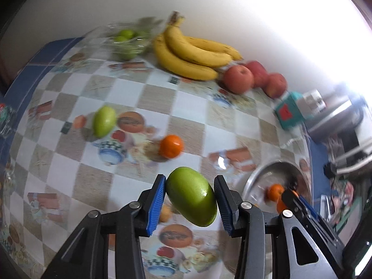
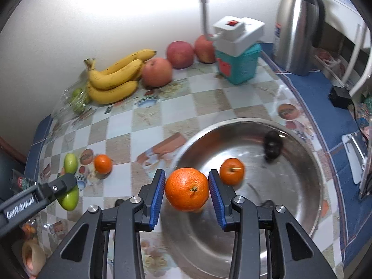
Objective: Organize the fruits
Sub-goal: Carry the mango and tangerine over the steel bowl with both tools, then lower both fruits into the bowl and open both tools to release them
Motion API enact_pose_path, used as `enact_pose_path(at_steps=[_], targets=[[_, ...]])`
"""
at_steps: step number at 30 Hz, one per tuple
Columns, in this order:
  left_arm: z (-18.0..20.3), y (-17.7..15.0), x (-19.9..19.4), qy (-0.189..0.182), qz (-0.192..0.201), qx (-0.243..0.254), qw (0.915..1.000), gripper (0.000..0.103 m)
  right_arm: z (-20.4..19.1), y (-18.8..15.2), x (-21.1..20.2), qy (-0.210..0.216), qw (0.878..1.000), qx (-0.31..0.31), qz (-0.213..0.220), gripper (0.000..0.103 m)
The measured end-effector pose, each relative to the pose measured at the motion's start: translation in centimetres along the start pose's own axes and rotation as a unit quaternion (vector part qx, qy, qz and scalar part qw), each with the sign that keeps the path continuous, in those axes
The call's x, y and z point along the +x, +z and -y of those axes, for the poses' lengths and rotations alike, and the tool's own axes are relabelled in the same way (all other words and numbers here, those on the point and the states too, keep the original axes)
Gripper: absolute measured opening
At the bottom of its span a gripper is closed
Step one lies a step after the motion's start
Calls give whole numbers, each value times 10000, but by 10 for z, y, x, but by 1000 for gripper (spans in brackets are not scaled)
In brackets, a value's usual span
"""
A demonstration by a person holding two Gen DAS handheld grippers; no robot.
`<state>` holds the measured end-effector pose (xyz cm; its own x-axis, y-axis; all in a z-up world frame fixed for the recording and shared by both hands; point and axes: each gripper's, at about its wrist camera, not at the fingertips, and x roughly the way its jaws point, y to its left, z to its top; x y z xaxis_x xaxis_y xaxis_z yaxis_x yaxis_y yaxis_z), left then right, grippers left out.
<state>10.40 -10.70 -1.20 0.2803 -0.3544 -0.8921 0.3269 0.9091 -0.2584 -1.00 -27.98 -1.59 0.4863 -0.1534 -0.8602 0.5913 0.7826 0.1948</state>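
My left gripper [image 1: 191, 200] is shut on a green mango [image 1: 191, 196], held above the checked tablecloth. My right gripper [image 2: 187, 189] is shut on an orange mandarin [image 2: 186, 188] over the near rim of a steel bowl [image 2: 302, 186]. Another mandarin [image 2: 232, 171] lies inside the bowl. On the cloth lie a second green mango [image 1: 104, 121] and a loose mandarin [image 1: 171, 146]. In the right wrist view the left gripper with its mango [image 2: 69, 198] shows at the left edge. The right gripper's fingers [image 1: 300, 207] show at the bowl in the left wrist view.
Bananas [image 1: 193, 53], red apples [image 1: 238, 79] and a bag of green fruit [image 1: 126, 40] line the wall. A teal box [image 2: 237, 64] with a white lamp base, a steel flask [image 2: 296, 25] and a dark object [image 2: 272, 146] in the bowl stand to the right.
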Motion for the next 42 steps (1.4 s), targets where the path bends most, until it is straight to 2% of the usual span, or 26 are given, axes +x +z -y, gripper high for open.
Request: enact_pose_path(at_steps=[4, 9, 19, 31, 42], targets=[[25, -9, 5, -175, -141, 293, 9993, 46, 21, 1, -4, -182, 9996, 226, 23, 40], [59, -23, 9, -209, -251, 748, 9967, 46, 48, 1, -8, -309, 9979, 564, 35, 40], [118, -59, 29, -131, -520, 1675, 9844, 46, 90, -3, -10, -728, 9923, 1001, 81, 40], [141, -82, 62, 30, -786, 2038, 9758, 46, 114, -10, 16, -966, 9880, 1191, -200, 40], [137, -84, 77, 138, -956, 1910, 9768, 46, 120, -15, 30, -1203, 9849, 1174, -403, 40]])
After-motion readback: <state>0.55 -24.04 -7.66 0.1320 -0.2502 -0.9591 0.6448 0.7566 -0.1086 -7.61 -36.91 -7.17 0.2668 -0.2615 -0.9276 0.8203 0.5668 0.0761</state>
